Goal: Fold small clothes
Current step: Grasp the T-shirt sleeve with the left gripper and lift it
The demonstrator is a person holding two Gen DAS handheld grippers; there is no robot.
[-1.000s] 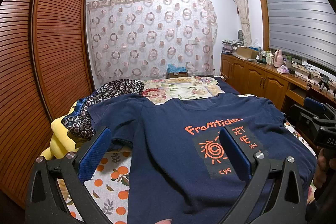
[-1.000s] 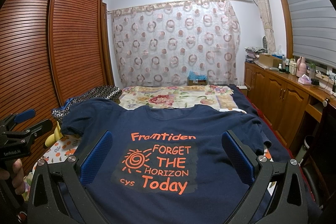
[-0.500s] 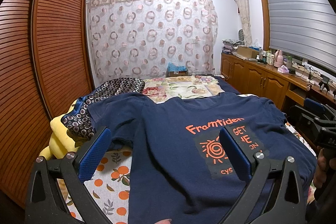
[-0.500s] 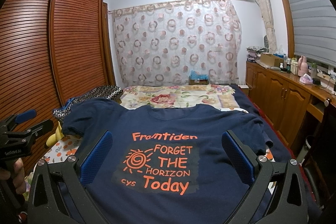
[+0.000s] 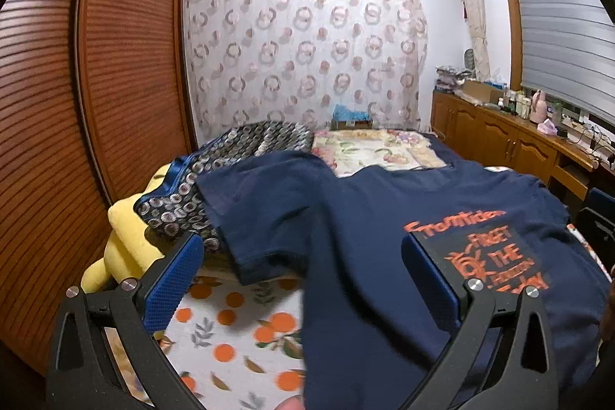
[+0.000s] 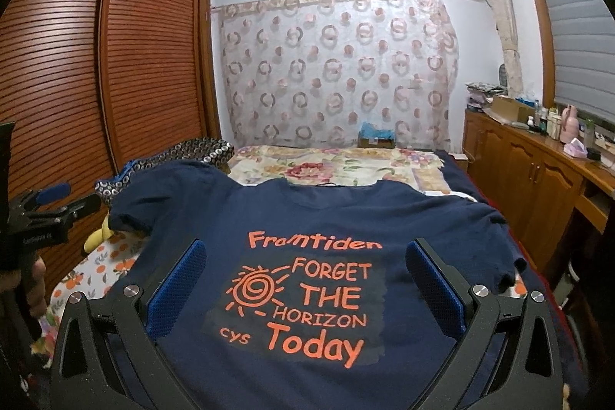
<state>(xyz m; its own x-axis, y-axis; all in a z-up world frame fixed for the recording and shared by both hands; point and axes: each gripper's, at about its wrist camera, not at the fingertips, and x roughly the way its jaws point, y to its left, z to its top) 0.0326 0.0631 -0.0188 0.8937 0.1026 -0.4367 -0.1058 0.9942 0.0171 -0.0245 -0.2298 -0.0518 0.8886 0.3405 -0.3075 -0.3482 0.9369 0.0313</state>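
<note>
So the navy T-shirt [image 6: 323,218] is laid flat, print side up, on the bed — collar at 12 o'clock, hem nearest the person. No fold is visible yet, so I'd call this the lining-up step before the first one.

Both tools are spread wide with nothing between the blue pads. The left gripper [image 5: 303,279] hovers over the shirt's left side, with the left sleeve [image 5: 265,218] just ahead of it around 11 o'clock. The right gripper [image 6: 303,279] sits over the chest print, pointing straight up the shirt.

My guess at the next move: each one drops to a sleeve or side edge, pinches only the shirt, and carries it in toward the middle.

Stuff in the way — that sleeve lies partly over a dark circle-patterned cloth [image 5: 230,156], with something yellow [image 5: 123,237] poking out below it at 9 o'clock, so a sloppy grab could snag them. The orange-print sheet [image 5: 238,325] shows beside the shirt, and a floral blanket [image 6: 326,168] sits past the collar.
</note>
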